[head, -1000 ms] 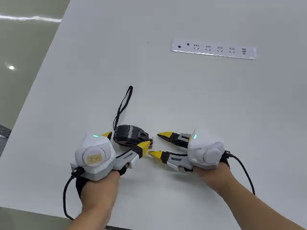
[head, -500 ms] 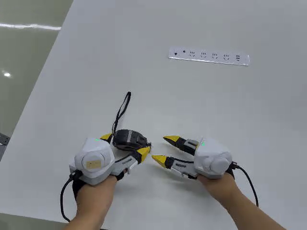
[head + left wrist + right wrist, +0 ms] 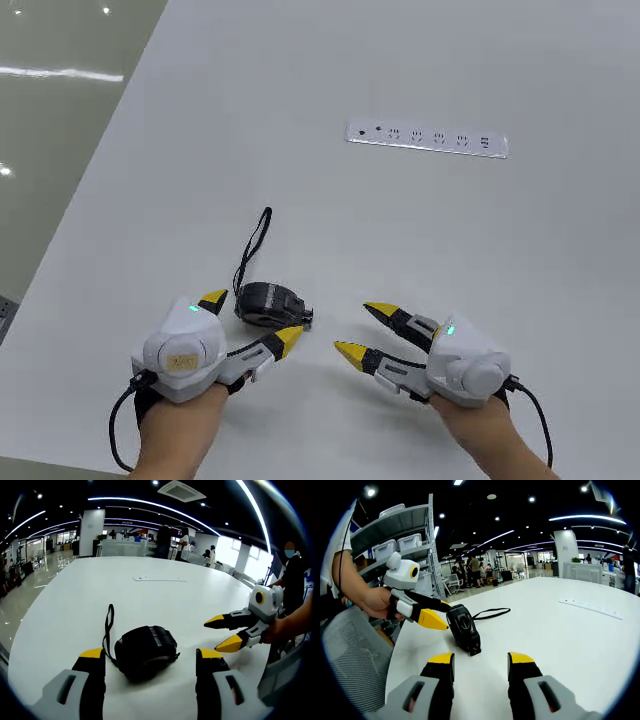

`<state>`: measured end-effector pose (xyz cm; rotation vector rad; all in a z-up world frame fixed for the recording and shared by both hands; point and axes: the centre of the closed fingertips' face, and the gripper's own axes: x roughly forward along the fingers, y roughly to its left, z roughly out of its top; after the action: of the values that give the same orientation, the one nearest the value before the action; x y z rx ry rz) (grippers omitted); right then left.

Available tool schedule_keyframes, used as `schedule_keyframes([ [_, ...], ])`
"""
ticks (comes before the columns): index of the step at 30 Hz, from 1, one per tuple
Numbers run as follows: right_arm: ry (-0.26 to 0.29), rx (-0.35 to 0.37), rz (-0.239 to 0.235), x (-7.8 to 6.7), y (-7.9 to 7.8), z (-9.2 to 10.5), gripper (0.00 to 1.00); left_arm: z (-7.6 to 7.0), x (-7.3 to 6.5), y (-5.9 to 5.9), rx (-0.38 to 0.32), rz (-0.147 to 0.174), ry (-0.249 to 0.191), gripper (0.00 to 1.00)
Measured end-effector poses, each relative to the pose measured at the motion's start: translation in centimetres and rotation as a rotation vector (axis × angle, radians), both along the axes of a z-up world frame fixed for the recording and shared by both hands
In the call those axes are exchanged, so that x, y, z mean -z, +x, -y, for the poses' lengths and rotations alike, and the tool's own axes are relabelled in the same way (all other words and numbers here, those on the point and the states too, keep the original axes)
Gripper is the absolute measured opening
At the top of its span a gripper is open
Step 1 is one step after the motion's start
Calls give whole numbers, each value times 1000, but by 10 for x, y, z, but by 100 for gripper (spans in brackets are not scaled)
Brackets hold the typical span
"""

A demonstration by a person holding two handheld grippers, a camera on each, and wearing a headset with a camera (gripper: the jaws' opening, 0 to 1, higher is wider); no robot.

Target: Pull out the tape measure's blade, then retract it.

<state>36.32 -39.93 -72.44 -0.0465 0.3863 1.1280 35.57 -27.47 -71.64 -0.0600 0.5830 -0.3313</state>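
A black tape measure (image 3: 268,303) with a black wrist strap (image 3: 253,246) lies on the white table (image 3: 400,230), blade fully in. My left gripper (image 3: 249,320) is open just in front of it, fingers apart on either side, not touching; in the left gripper view the tape measure (image 3: 145,649) sits just ahead of the yellow tips (image 3: 91,653). My right gripper (image 3: 366,332) is open a short way to the right of the case, pointing at it. The right gripper view shows the tape measure (image 3: 464,628) ahead, with the left gripper (image 3: 427,614) beside it.
A white power strip (image 3: 426,139) lies flat farther back on the table. The table's left edge (image 3: 90,190) drops to a shiny floor. People stand in the background of the left gripper view. Metal shelves (image 3: 412,540) hold bins behind the person.
Both grippers have drawn back toward me, away from the tape measure. The left jaws no longer flank the case closely. The tape measure stays where it was.
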Motion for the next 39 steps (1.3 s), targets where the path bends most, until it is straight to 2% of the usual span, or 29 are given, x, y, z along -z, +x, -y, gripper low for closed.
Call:
schedule_keyframes([
  [6,-2,37,0,-8,-3,14,43,-1,-5,-5,35,6,-4,72],
  [8,-2,54,8,-11,-4,19,43,2,-4,-9,50,-19,-42,72],
  [10,-5,63,7,-13,-7,23,44,-1,-7,-10,57,-3,-22,71],
  [14,-13,79,8,-17,-13,32,45,-3,-10,-16,84,6,-17,71],
  [24,-17,114,4,-26,-26,53,48,-17,-12,-31,113,0,-27,72],
  [30,-29,131,9,-30,-32,65,48,-20,-18,-40,138,-3,-29,73],
  [39,-42,155,15,-39,-40,84,51,-27,-27,-50,162,17,-15,74],
])
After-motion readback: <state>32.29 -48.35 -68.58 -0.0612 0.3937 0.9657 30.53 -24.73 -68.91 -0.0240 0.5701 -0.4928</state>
